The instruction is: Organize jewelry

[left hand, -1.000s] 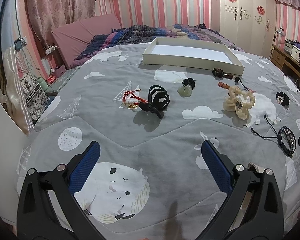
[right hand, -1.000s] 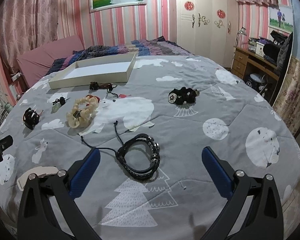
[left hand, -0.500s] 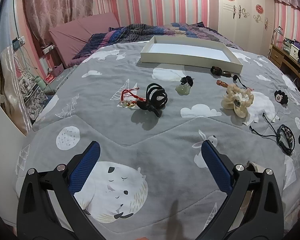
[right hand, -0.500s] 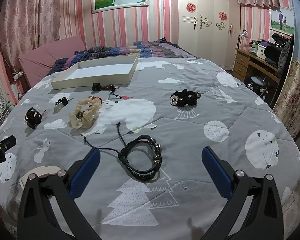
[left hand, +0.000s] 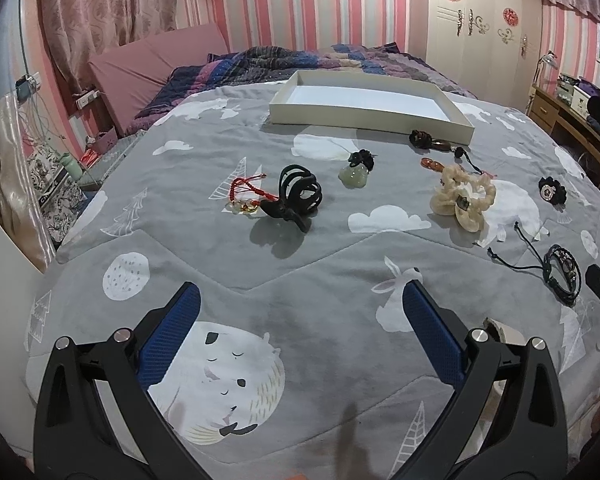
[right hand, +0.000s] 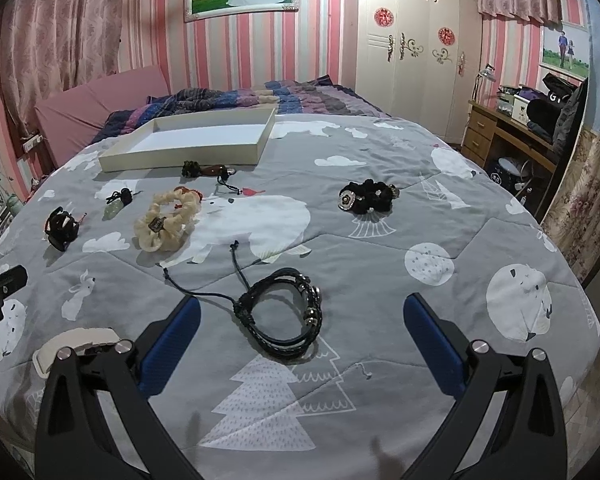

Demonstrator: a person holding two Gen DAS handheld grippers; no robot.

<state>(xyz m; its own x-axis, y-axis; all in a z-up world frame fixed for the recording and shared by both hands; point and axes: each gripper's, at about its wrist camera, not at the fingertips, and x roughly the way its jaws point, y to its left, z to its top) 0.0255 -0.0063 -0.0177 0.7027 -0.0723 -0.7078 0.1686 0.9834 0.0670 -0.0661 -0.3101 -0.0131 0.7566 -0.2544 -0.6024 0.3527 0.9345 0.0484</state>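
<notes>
We hold both tools over the bed, each spread wide and holding nothing: the left tool above bare quilt, the right tool just short of the black braided bracelet. Taking the white tray as landmark, the brown bead piece lies just before its front wall, the cream scrunchie nearer us, and the black scrunchie off to its right. The black claw clip touches the red cord bracelet, with the jade pendant between clip and tray.
</notes>
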